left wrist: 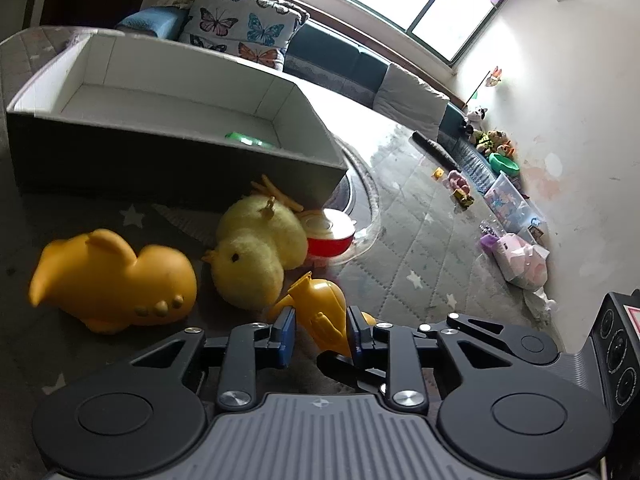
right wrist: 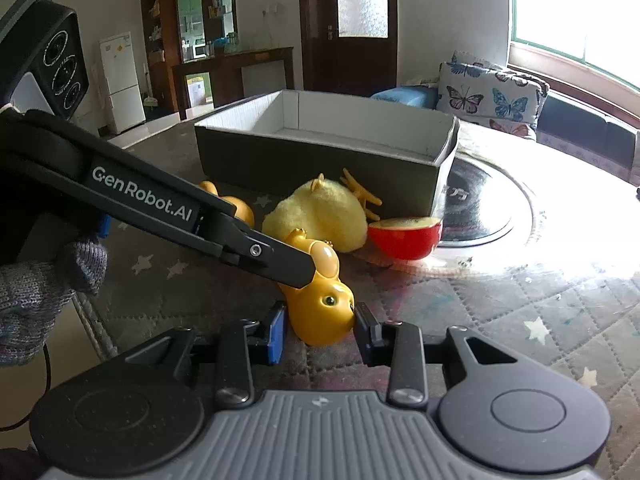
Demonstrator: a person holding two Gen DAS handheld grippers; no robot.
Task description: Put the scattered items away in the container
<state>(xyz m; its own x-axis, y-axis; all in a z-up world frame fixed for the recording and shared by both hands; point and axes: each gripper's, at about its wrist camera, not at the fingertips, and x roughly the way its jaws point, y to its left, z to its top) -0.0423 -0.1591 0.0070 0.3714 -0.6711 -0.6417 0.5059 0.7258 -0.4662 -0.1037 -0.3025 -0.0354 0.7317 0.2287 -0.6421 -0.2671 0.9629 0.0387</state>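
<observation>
A grey box with a white inside point(left wrist: 172, 136) stands on the mat; a green item point(left wrist: 248, 139) lies in it. In front lie a fluffy yellow chick point(left wrist: 256, 248), a yellow plastic toy point(left wrist: 116, 280), a red apple half point(left wrist: 330, 236) and toy fries point(left wrist: 276, 194). A small yellow plastic duck point(left wrist: 324, 316) lies between the jaws of my open left gripper point(left wrist: 320, 332). In the right wrist view the same duck point(right wrist: 320, 300) lies between the jaws of my open right gripper point(right wrist: 320, 328), with the left gripper's finger point(right wrist: 280, 258) over its back. The box point(right wrist: 320, 160) stands behind.
The items lie on a grey quilted star mat point(left wrist: 420, 248). A round glass plate point(right wrist: 480, 208) lies beside the box. Butterfly cushions point(left wrist: 248, 24) and a sofa are behind. Toys and bags point(left wrist: 516, 240) line the far wall.
</observation>
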